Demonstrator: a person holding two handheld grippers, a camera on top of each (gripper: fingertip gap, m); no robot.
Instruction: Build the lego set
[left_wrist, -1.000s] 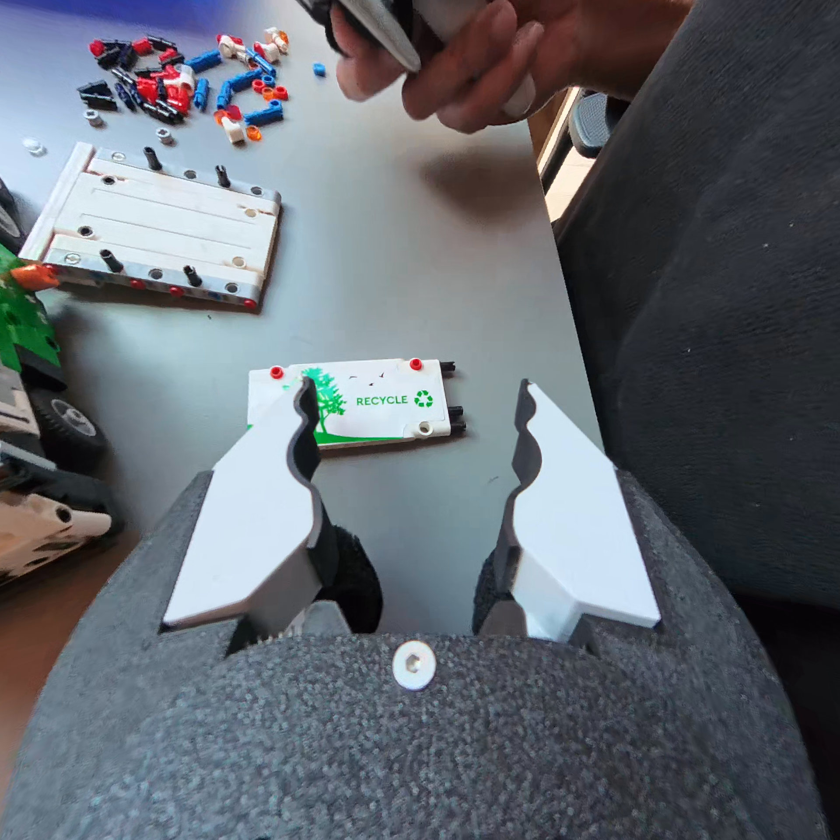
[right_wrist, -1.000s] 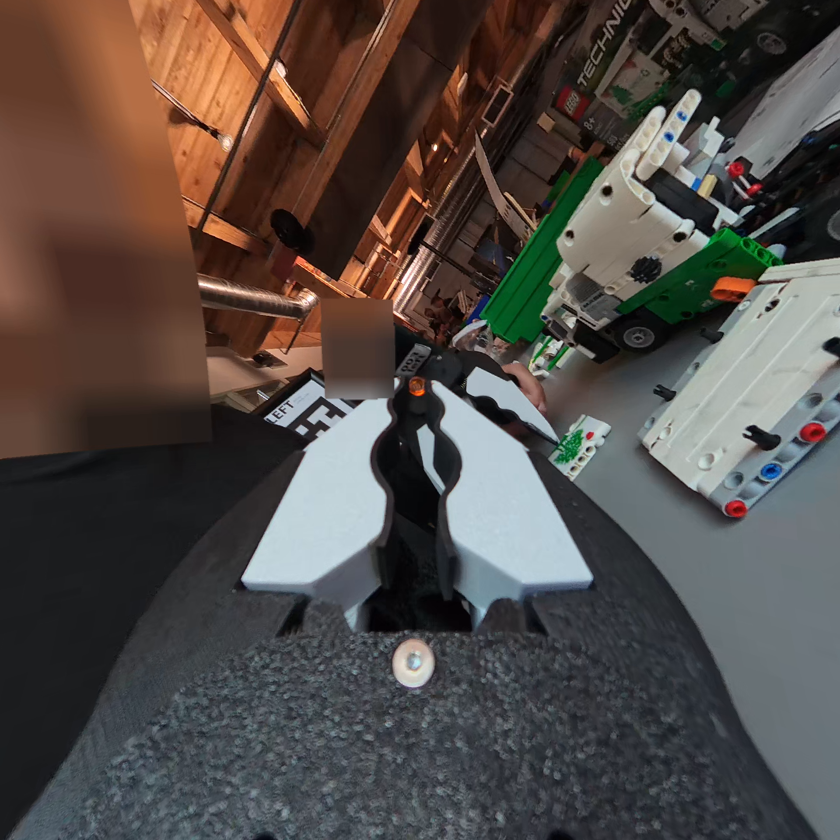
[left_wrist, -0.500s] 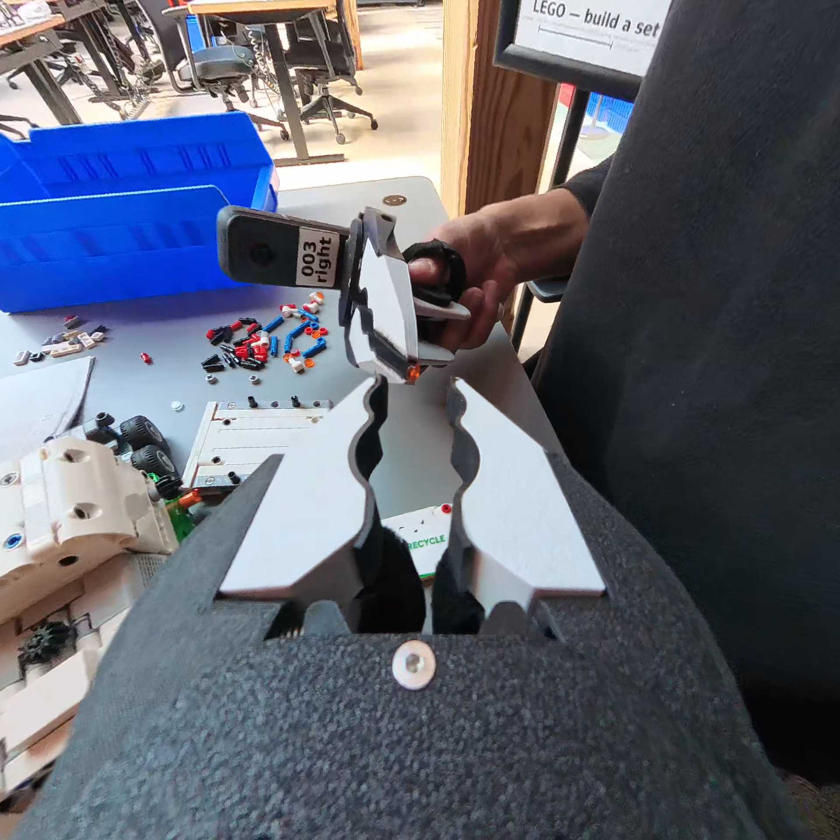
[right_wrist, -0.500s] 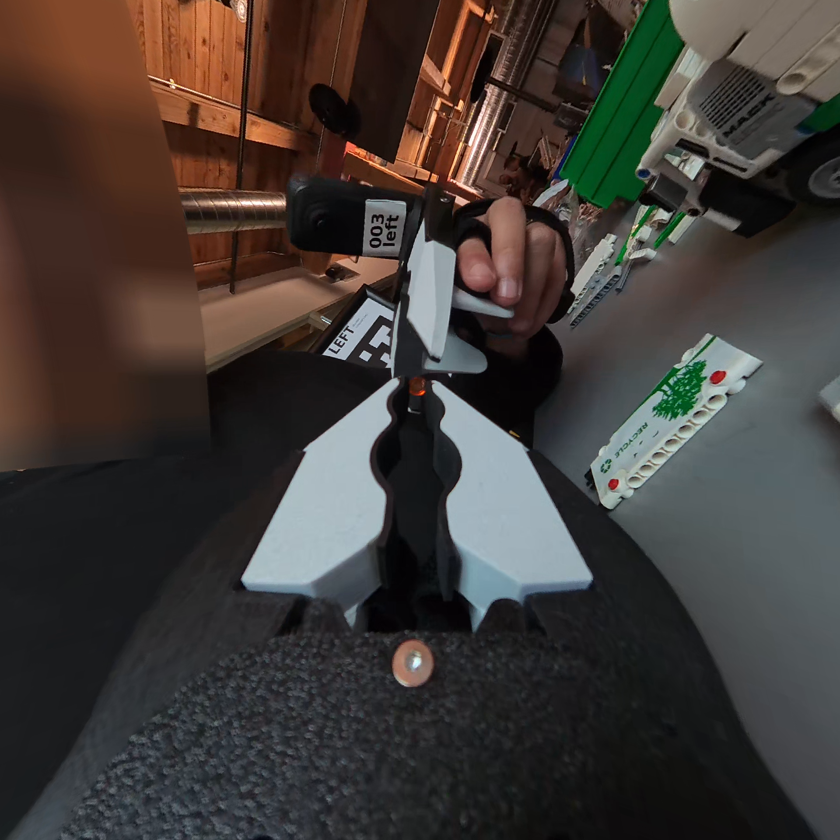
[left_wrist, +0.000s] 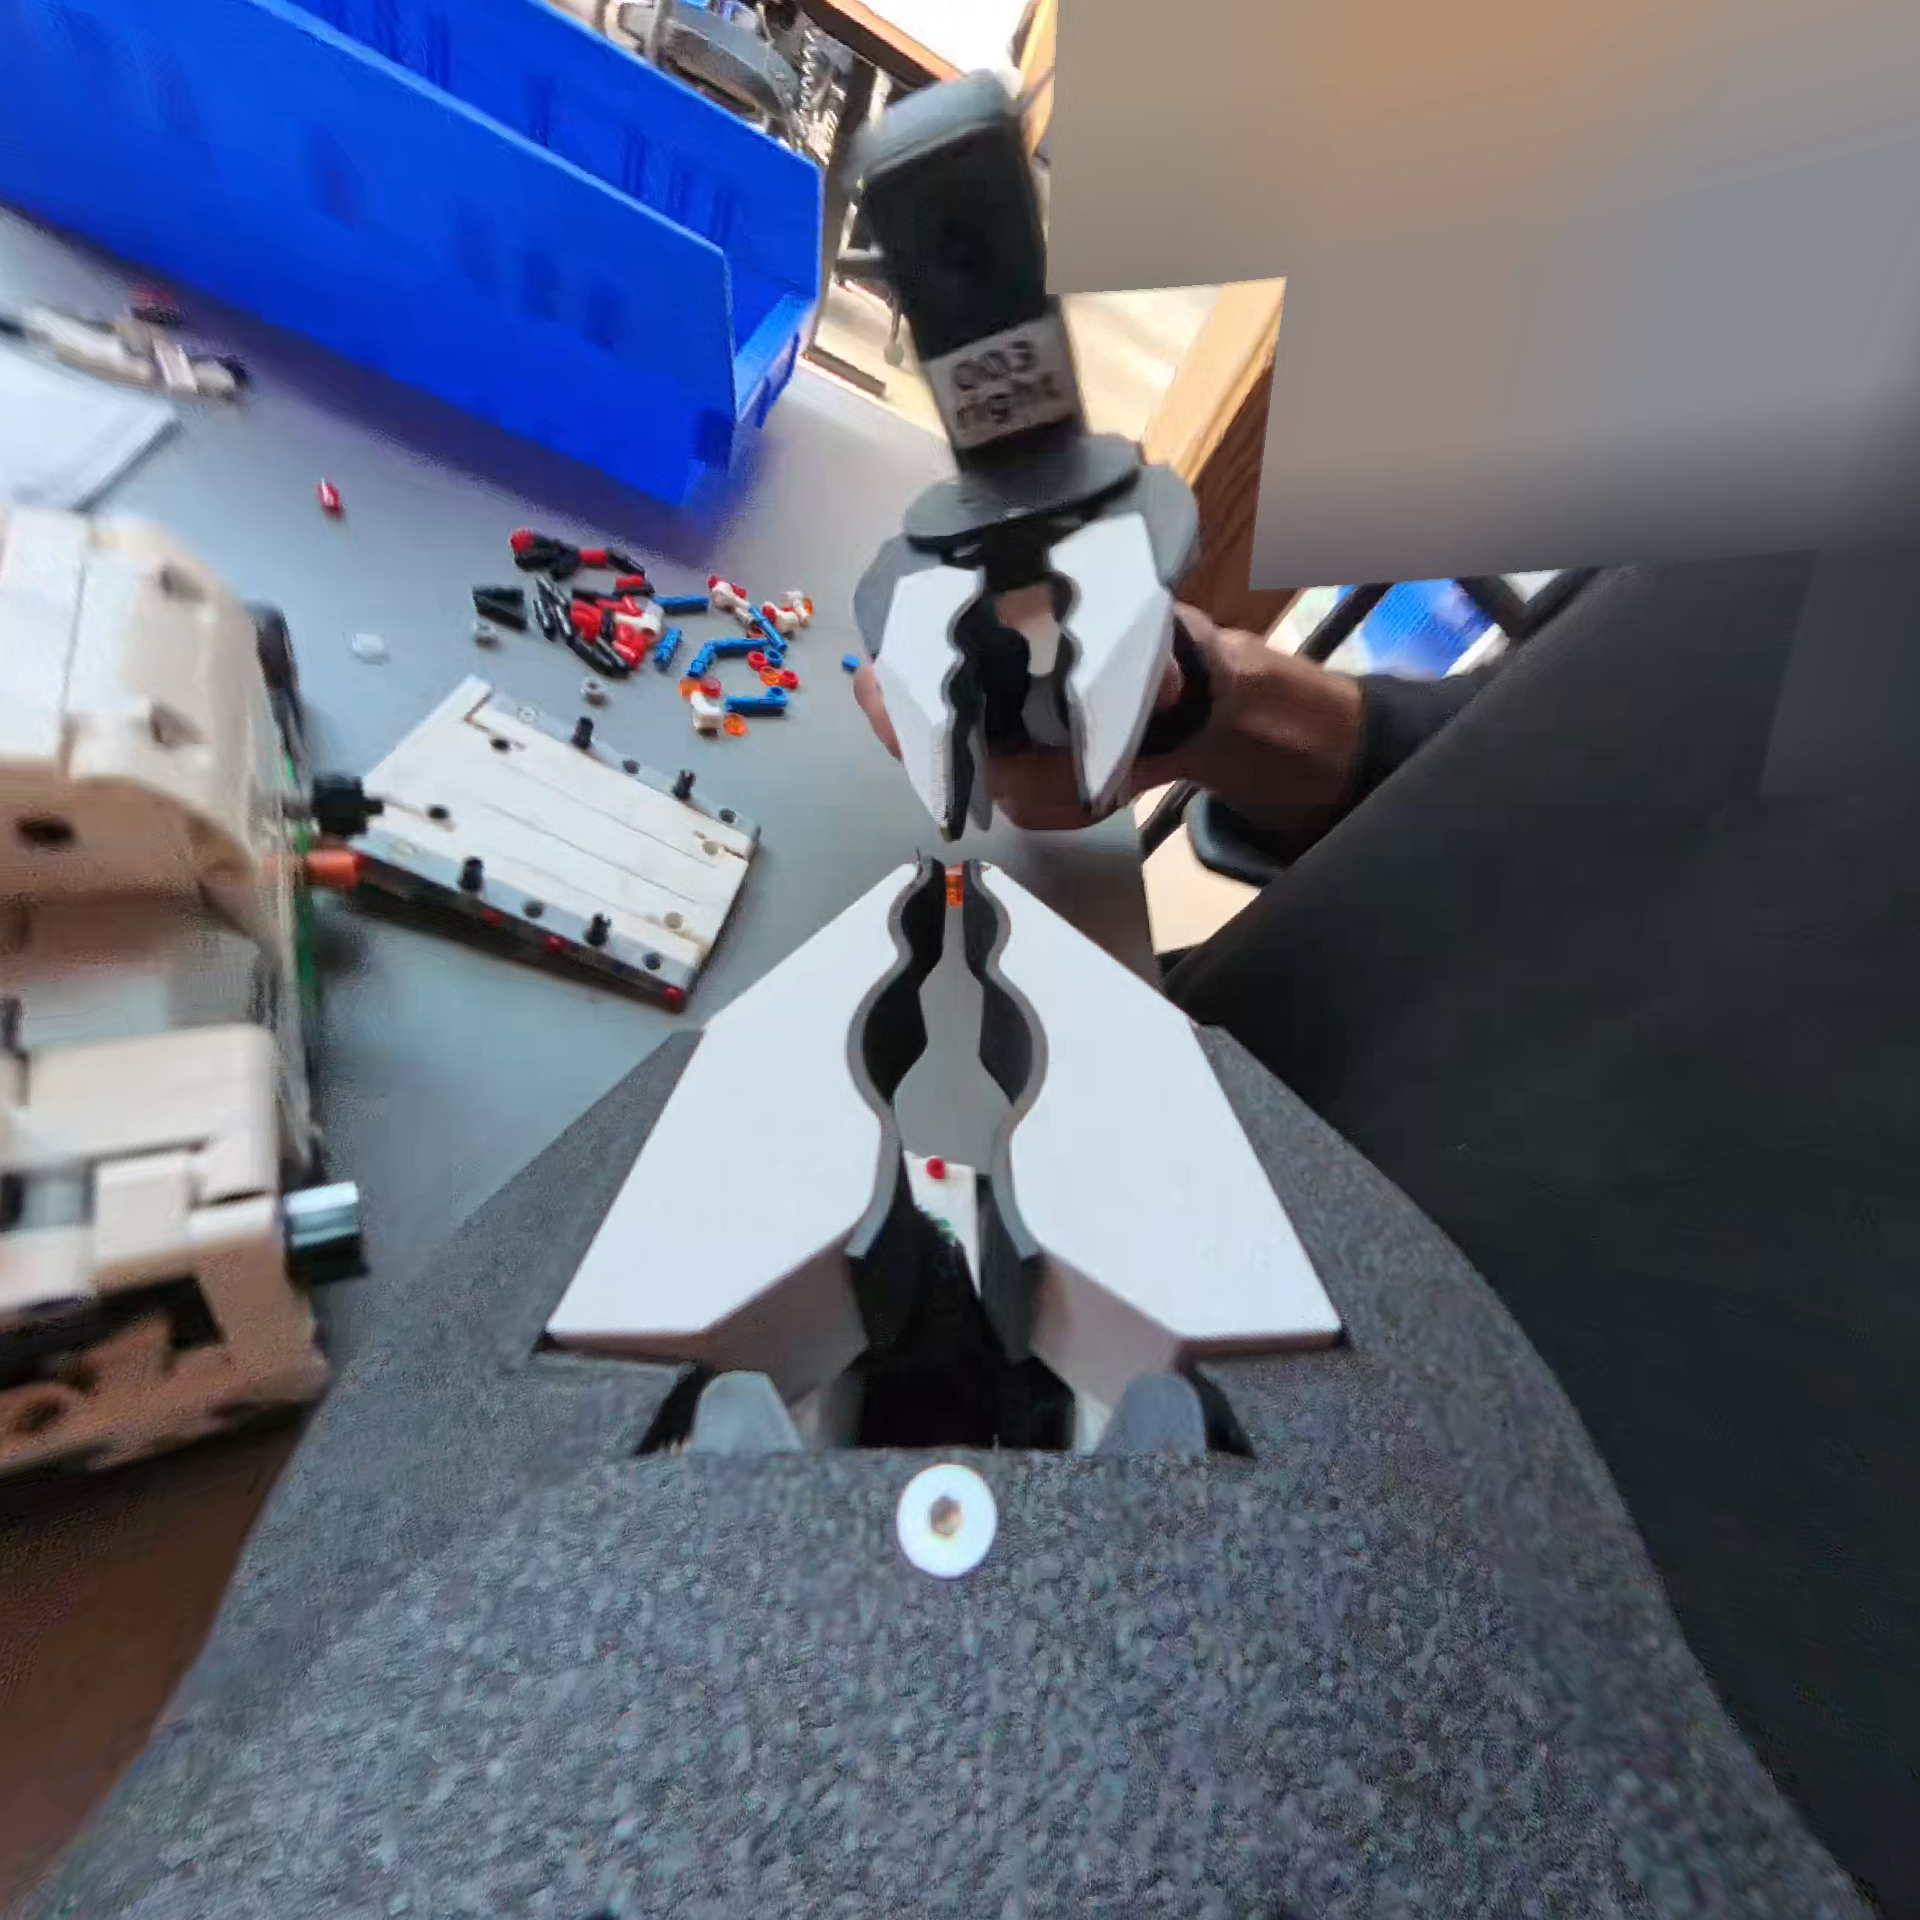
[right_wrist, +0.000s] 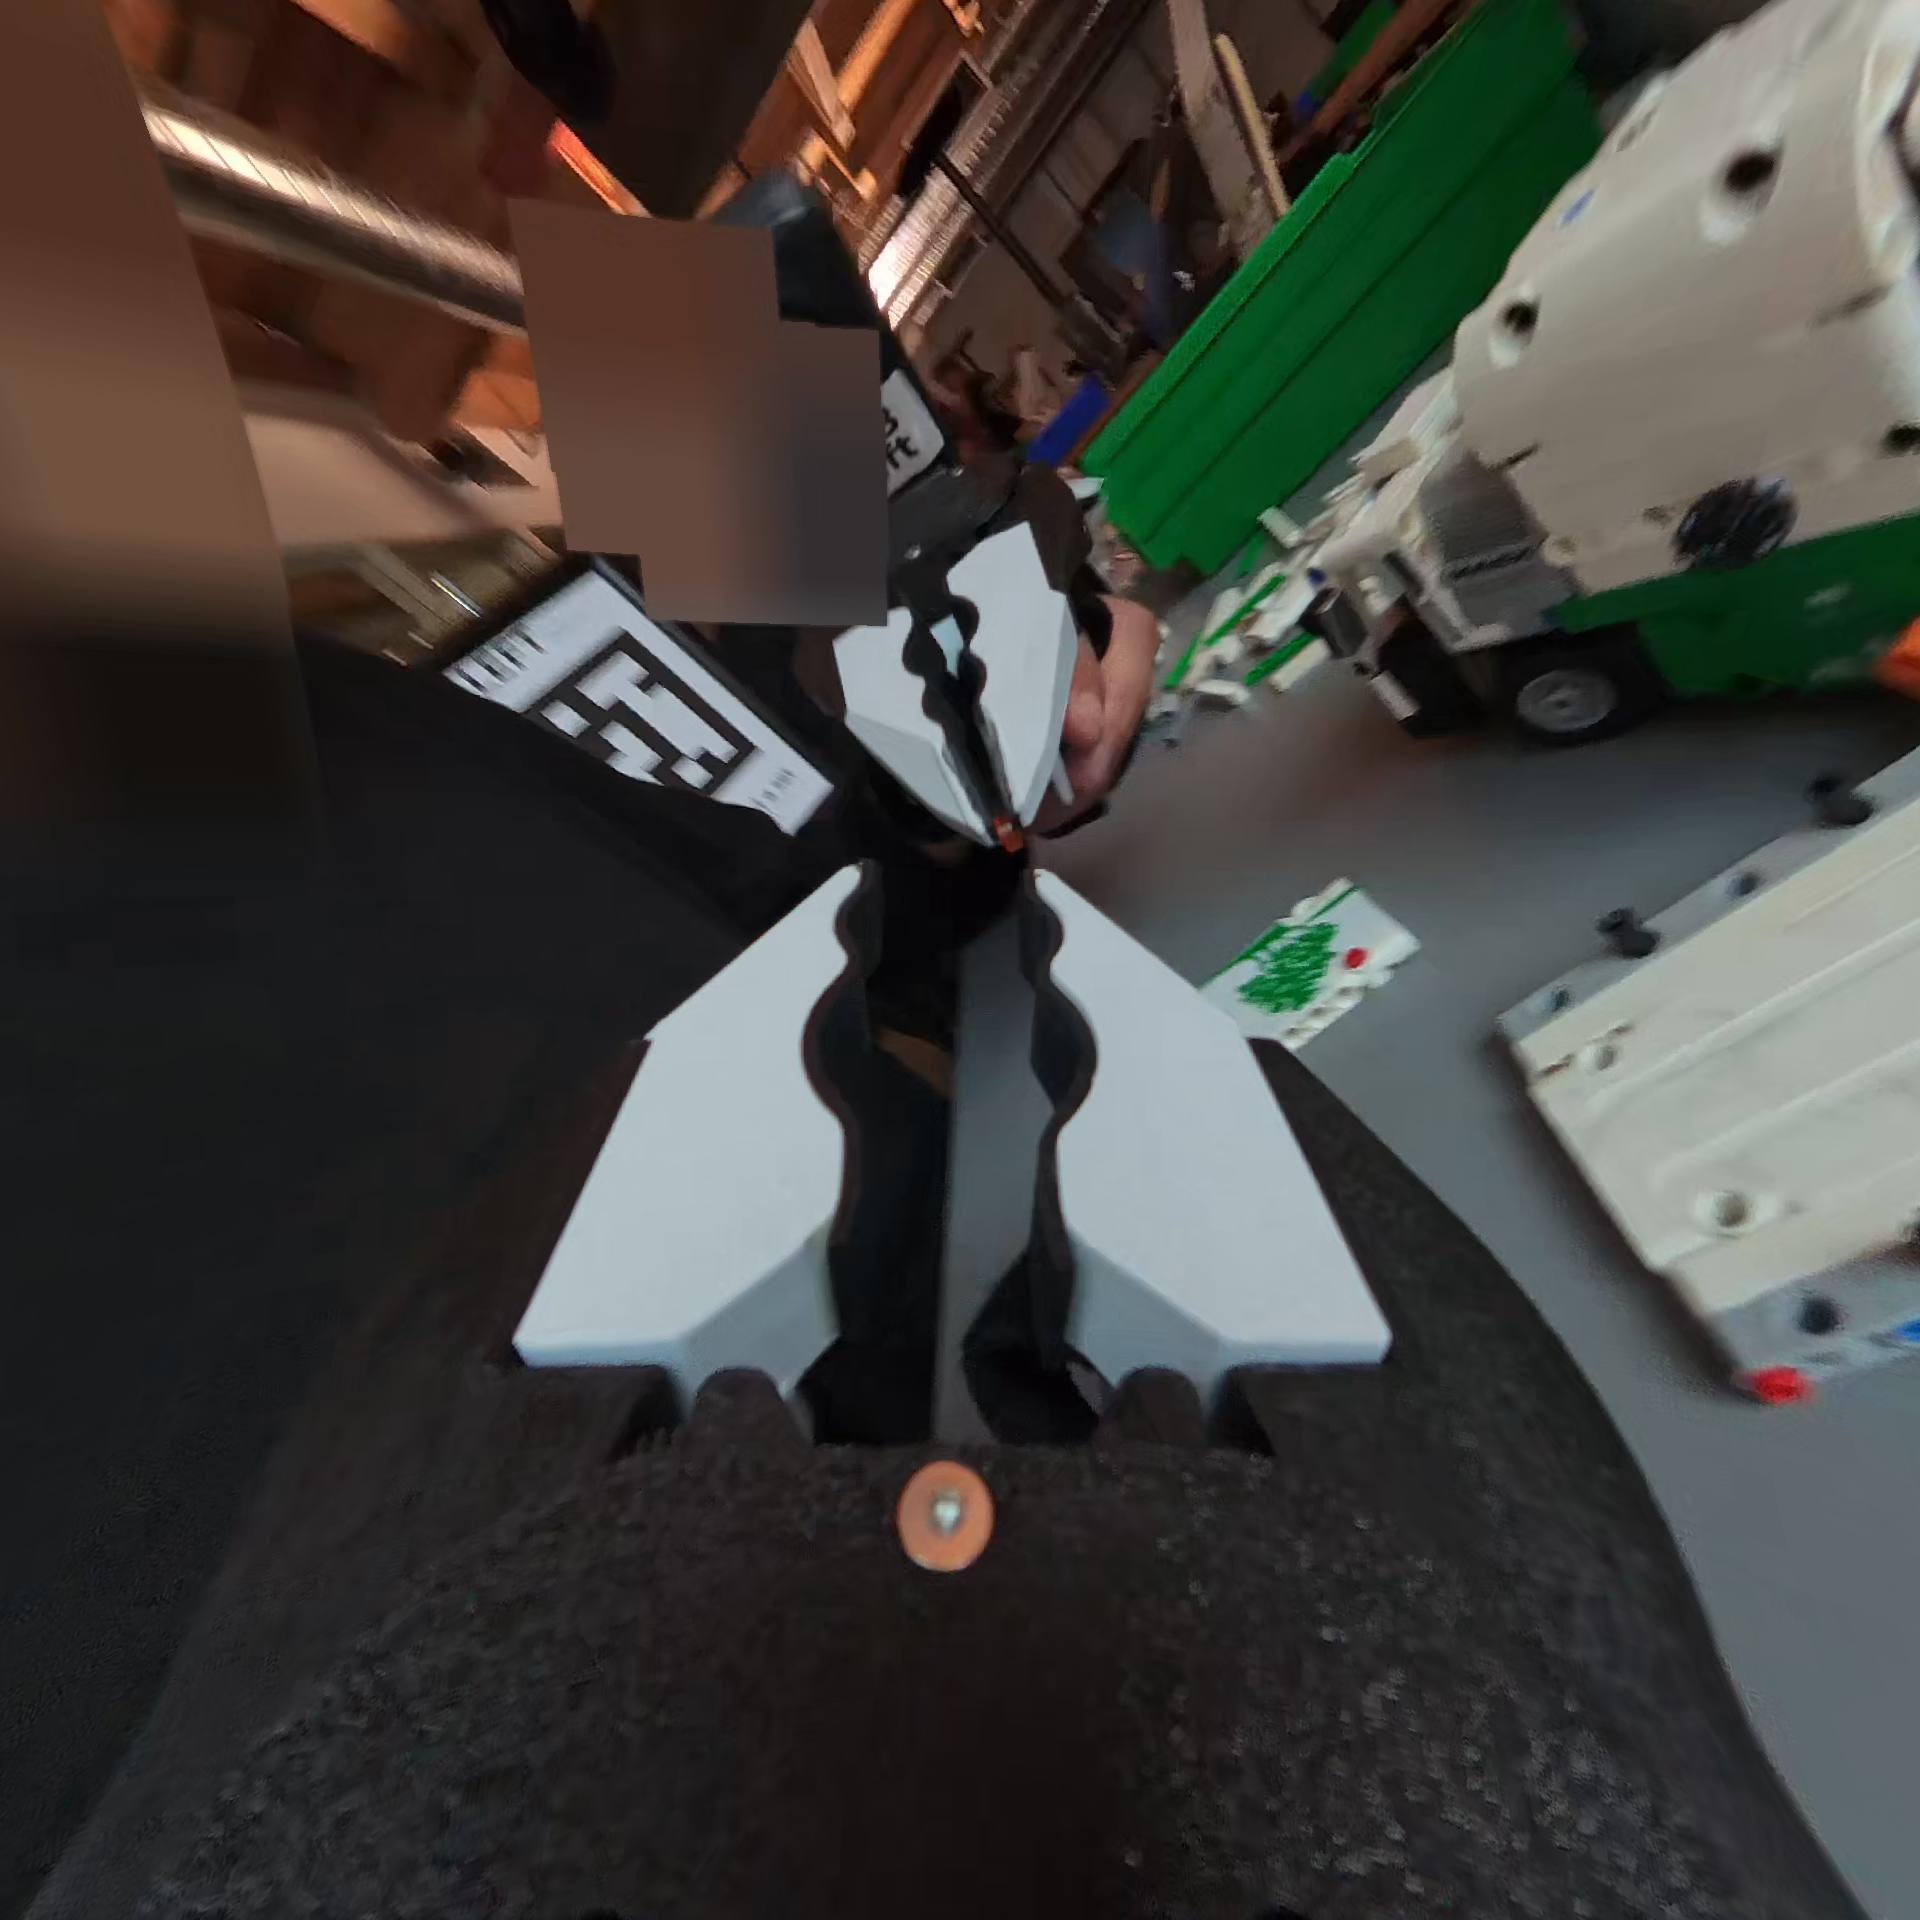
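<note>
Left wrist view | grey table (left_wrist: 436, 1049), blue bin (left_wrist: 436, 239) | left jaws pinch orange stud (left_wrist: 953, 886); right jaws parted, bare.

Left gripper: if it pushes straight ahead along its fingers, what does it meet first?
Most likely the right gripper, whose fingertips face the left gripper almost tip to tip. The small orange piece pinched at its tips would touch first.

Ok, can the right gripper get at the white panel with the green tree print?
Probably yes. The right gripper is open and empty, and the panel lies uncovered on the table just beside its fingers; the left gripper sits off to one side.
</note>
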